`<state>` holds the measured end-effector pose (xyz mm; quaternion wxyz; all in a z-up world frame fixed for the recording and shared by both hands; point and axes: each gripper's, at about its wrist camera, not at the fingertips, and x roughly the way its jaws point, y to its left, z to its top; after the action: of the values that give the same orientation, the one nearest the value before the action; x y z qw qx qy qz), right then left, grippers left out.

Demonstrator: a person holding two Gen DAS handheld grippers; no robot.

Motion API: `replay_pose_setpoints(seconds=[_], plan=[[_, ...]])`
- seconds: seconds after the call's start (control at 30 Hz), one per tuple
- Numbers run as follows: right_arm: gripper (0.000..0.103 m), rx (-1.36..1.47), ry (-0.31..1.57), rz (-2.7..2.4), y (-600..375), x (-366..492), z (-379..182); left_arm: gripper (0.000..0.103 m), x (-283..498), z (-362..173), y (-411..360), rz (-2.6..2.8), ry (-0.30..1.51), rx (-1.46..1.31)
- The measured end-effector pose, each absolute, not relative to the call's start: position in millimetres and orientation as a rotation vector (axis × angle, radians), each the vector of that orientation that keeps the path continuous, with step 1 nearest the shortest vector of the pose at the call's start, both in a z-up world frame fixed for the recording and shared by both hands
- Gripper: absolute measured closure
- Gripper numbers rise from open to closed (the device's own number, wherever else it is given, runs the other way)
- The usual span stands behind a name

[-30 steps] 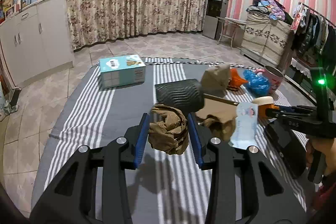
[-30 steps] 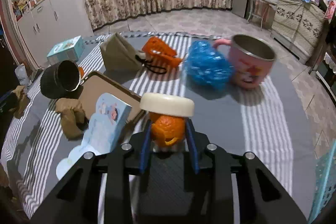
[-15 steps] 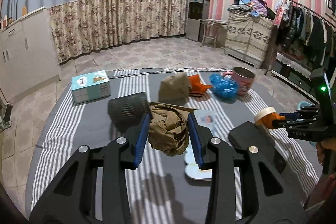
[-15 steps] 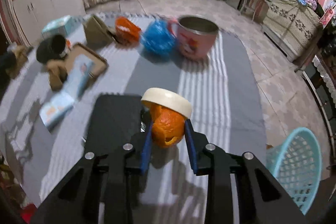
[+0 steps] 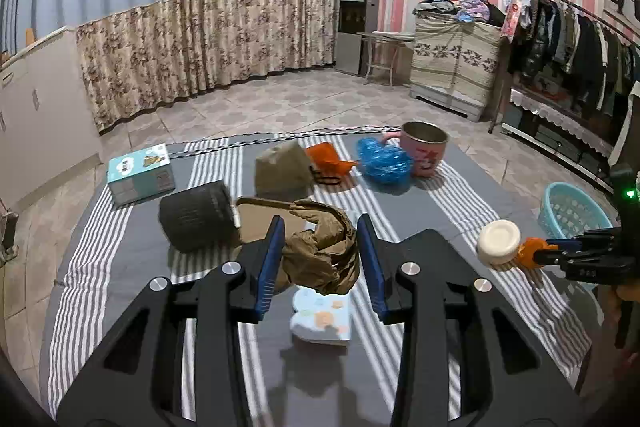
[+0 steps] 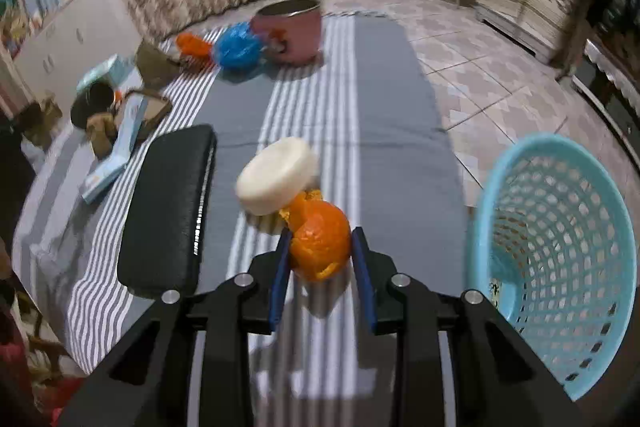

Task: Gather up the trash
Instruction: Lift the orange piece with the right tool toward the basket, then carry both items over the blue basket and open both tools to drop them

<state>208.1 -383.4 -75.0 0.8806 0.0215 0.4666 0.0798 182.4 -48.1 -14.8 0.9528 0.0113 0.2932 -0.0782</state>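
Both grippers' fingers (image 5: 276,259) clamped, loaded.

Dim indoor light — fisheye warp, rt view blurred.

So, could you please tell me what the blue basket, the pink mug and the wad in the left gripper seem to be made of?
The blue basket looks like moulded plastic with a slight gloss and a lattice of holes. The pink mug appears to be metal inside, with a bare grey rim and a painted or coated outside. The wad in the left gripper looks like matte, creased brown paper.

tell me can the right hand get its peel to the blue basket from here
Probably yes: the right tongs grip the peel, and the basket sits just beside them off the mat, mouth facing them, nothing between.
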Motion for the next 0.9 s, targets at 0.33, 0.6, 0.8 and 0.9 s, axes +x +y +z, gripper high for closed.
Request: replay_pose_setpoints(seconds=[0.33,0.6,0.8,0.9], plan=[[0.073,0.199,0.787,0.087,-447,185,-52,0.067,185,-18,-106,-0.21,0.604,0.084],[0.073,0.204,0.693,-0.018,-486,169,-41,0.067,187,-22,-176,-0.297,0.591,0.105],[0.073,0.195,0.648,-0.138,-520,157,-36,0.067,187,-29,-230,-0.377,0.587,0.115],[0.073,0.199,0.629,-0.198,-538,152,-35,0.067,186,-31,-257,-0.417,0.579,0.12]])
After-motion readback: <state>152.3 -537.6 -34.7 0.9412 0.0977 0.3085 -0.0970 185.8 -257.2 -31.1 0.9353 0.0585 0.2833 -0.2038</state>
